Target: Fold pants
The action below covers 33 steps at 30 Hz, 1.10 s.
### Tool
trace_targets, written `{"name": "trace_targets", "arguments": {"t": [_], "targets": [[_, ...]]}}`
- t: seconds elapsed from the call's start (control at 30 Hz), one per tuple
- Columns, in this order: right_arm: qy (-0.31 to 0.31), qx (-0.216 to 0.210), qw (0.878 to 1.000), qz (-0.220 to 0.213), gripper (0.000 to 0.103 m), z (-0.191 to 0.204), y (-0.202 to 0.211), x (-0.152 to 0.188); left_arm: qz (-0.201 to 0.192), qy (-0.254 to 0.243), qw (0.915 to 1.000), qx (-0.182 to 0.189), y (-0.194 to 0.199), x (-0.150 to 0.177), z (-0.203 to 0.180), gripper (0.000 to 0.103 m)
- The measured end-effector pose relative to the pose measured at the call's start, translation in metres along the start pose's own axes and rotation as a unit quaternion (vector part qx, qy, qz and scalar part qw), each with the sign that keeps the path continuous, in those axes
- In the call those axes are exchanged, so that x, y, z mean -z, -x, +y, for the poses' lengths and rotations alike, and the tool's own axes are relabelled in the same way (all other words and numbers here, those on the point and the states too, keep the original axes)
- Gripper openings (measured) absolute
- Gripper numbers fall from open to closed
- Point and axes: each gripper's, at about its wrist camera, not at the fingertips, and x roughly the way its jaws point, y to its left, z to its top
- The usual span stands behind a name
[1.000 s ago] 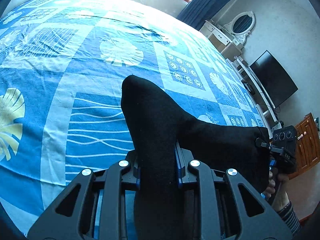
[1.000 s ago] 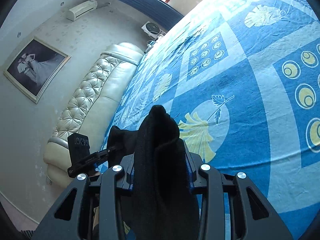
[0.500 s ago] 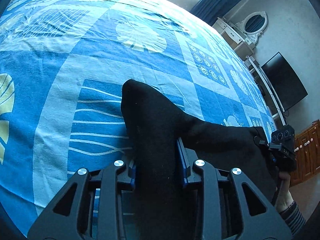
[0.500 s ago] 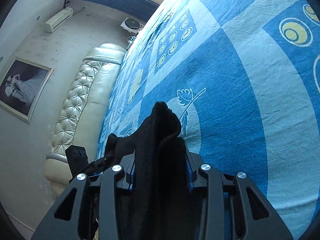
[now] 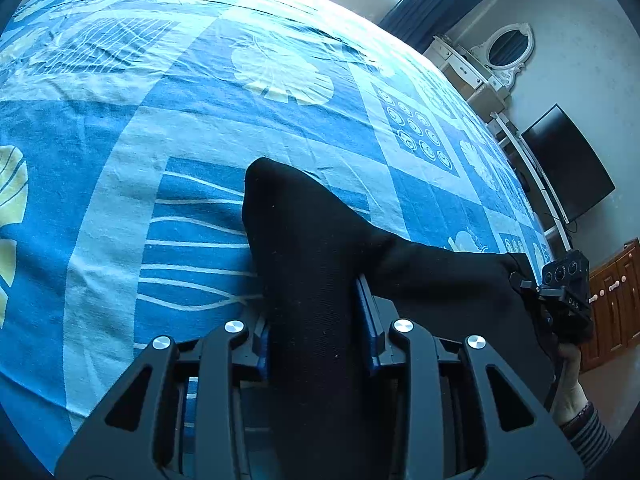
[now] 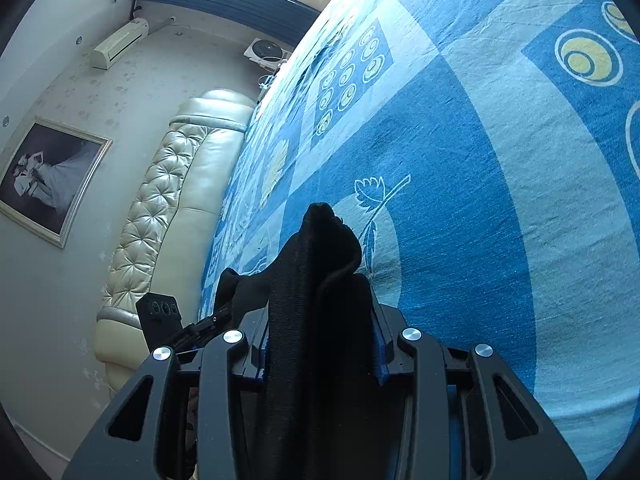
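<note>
Black pants point(image 5: 316, 272) hiding both tongs' tips: left tongs point(image 5: 316, 320) opening, right tongs point(image 6: 320, 320) clamped on.

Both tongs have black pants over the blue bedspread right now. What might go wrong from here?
1. The left tongs are opening with the black pants still between them, so that end may drop unevenly before it's laid flat.
2. Fabric bunches thickly in the right tongs, so a crooked fold could set.
3. The pants sit near the edge of the bedspread and could slide off.

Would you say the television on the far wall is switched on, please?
No, the television screen is plain black, showing no picture.
</note>
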Motion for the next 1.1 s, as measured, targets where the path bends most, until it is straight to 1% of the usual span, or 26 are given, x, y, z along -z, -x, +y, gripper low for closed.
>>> {"name": "trace_targets", "arguments": {"t": [0.2,0.23,0.27,0.3,0.33,0.4,0.47,0.5,0.53,0.57,0.67,0.8,0.93,1.03,1.1], "targets": [[-0.005,-0.002,1.000,0.002,0.039,0.000,0.000,-0.001,0.003,-0.003,1.0000,-0.006,0.000,0.000,-0.001,0.034],[-0.007,-0.004,1.000,0.002,0.040,0.000,0.000,-0.001,0.003,-0.005,0.9999,-0.008,0.000,-0.001,-0.002,0.036],[-0.010,-0.004,1.000,0.003,0.043,0.001,0.000,-0.001,0.003,-0.007,0.9999,-0.013,0.001,-0.001,-0.002,0.043],[-0.013,-0.002,1.000,0.002,0.045,0.002,0.001,-0.001,0.002,-0.006,0.9999,-0.015,0.003,0.000,-0.003,0.047],[-0.017,0.001,1.000,0.002,0.048,0.004,0.003,0.000,-0.001,-0.003,0.9998,-0.018,0.007,0.000,-0.002,0.058],[-0.018,0.006,1.000,0.001,0.054,0.009,0.010,0.003,-0.006,0.004,1.0000,-0.006,0.017,0.004,0.000,0.067],[-0.007,0.009,1.000,-0.005,0.064,0.016,0.022,0.010,-0.010,0.009,0.9999,0.005,0.032,0.010,0.003,0.084],[0.000,0.011,1.000,-0.009,0.066,0.019,0.030,0.015,-0.012,0.013,0.9998,0.011,0.040,0.015,0.005,0.088],[0.006,0.009,1.000,-0.011,0.072,0.021,0.038,0.021,-0.013,0.017,0.9995,0.023,0.049,0.021,0.007,0.090],[0.007,0.006,1.000,-0.012,0.077,0.022,0.046,0.027,-0.011,0.020,0.9991,0.034,0.057,0.028,0.010,0.091],[0.003,0.004,1.000,-0.010,0.081,0.020,0.067,0.048,0.000,0.034,0.9974,0.063,0.075,0.052,0.015,0.092],[-0.016,0.012,1.000,-0.005,0.084,0.010,0.084,0.073,0.029,0.055,0.9934,0.096,0.084,0.086,0.016,0.093],[-0.024,0.017,1.000,-0.001,0.085,0.007,0.084,0.087,0.039,0.076,0.9899,0.113,0.084,0.108,0.015,0.093],[-0.031,0.016,0.999,-0.002,0.086,0.008,0.080,0.091,0.040,0.084,0.9886,0.118,0.079,0.115,0.015,0.093],[-0.040,0.004,0.999,-0.002,0.086,0.008,0.076,0.090,0.036,0.088,0.9882,0.120,0.076,0.115,0.014,0.093]]}}
